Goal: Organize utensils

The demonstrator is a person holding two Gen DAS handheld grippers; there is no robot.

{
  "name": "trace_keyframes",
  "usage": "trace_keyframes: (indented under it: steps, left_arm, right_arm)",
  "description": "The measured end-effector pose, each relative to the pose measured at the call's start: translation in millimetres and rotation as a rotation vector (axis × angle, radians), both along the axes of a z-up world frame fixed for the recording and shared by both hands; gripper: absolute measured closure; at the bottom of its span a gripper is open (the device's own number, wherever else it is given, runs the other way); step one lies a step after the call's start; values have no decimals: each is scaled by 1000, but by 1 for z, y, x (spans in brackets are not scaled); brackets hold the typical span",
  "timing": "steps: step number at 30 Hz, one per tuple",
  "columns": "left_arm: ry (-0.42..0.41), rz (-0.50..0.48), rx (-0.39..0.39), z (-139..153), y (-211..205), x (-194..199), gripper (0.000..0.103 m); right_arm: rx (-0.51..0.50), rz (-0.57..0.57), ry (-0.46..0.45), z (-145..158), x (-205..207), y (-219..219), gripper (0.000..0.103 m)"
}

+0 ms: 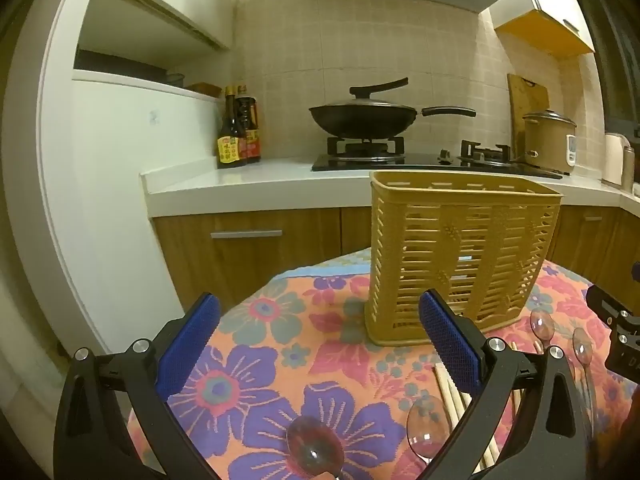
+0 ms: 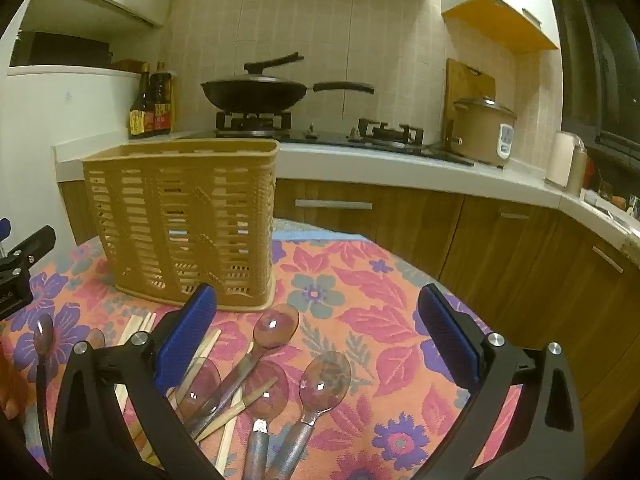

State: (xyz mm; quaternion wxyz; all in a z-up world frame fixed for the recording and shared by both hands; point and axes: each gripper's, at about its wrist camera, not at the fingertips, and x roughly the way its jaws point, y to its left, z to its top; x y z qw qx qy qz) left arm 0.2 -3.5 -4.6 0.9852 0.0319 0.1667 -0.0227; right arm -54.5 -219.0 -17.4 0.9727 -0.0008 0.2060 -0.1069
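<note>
Blue-padded hand-held grippers, left (image 1: 320,340) and right (image 2: 316,336), tilt slightly downward, jaws wide.

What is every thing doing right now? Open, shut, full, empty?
Left gripper: open, holding nothing.
Right gripper: open, holding nothing.
Basket: upright on the cloth, looks empty.
Spoons: lying loose on the cloth.
Chopsticks: lying among the spoons.
Wok: lid on, sitting on the stove.

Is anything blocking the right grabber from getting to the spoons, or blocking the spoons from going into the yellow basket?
Nothing visible does. The right gripper is open, hovering right over the spoons, which lie mixed with chopsticks on the flowered cloth. The basket stands upright just behind them, its top open, with only bare cloth between.
</note>
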Motion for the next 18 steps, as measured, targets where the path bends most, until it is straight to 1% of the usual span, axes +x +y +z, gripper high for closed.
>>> trace_keyframes:
  steps: [2, 3, 5, 10, 12, 15, 16, 18]
  left_arm:
    - [5, -17, -10, 0, 1, 1, 7]
    - [21, -16, -12, 1, 1, 4, 7]
    - [36, -14, -11, 8, 1, 4, 7]
    - [-26, -26, -37, 28, 2, -7, 7]
    - [-46, -14, -50, 25, 2, -11, 7]
    - [-56, 0, -64, 15, 2, -15, 7]
    - [-59, 5, -60, 12, 1, -15, 7]
    - [-55, 2, -59, 9, 2, -14, 7]
  right_arm:
    - [-13, 10, -23, 2, -3, 3, 7]
    - [-19, 14, -25, 3, -3, 5, 7]
    - [-26, 27, -10, 8, -2, 9, 7]
    - [-8, 31, -42, 24, -9, 13, 7]
    - [-12, 17, -51, 25, -10, 13, 7]
    - [-24, -4, -54, 16, -11, 14, 7]
    - [-22, -4, -53, 11, -11, 15, 7]
    - [-14, 16, -49, 11, -11, 16, 7]
